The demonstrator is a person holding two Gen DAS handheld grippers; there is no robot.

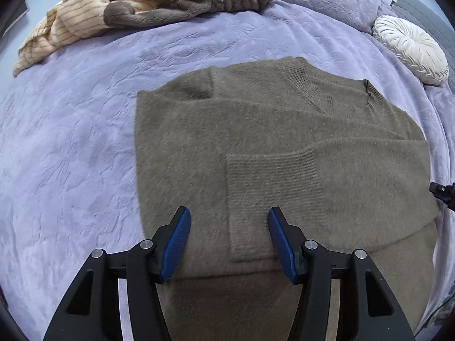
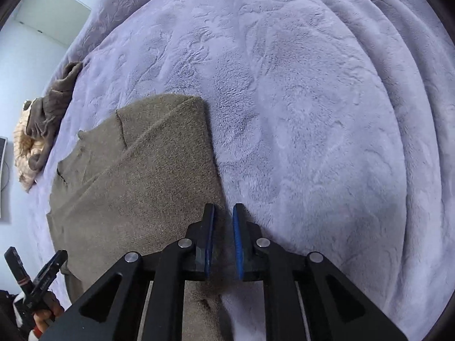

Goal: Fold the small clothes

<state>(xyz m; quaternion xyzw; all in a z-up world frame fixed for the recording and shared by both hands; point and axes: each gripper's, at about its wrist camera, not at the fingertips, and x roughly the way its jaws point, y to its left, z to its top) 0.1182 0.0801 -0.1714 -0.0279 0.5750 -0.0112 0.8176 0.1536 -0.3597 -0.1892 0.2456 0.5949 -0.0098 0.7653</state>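
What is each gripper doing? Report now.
Left gripper: open, above the sweater, holding nothing.
Right gripper: nearly closed at the sweater's edge; a narrow gap remains, and whether it pinches fabric cannot be told.

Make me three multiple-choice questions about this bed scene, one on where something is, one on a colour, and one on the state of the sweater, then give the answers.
1. Where does the round white cushion lie?
A. On the sweater's chest
B. On the blanket beyond the sweater's collar side, apart from it
C. Between the left gripper's fingers

2. What colour is the blanket under the sweater?
A. Pale lilac
B. Dark green
C. Bright red

3. How does the brown sweater lie?
A. Crumpled in a heap
B. Hanging from both grippers
C. Flat, with a sleeve folded across its front

Answers:
1 B: the cushion sits on the blanket at the upper right of the left wrist view, clear of the knit.
2 A: the plush cover is pale lilac in both views.
3 C: the ribbed cuff rests across the body.
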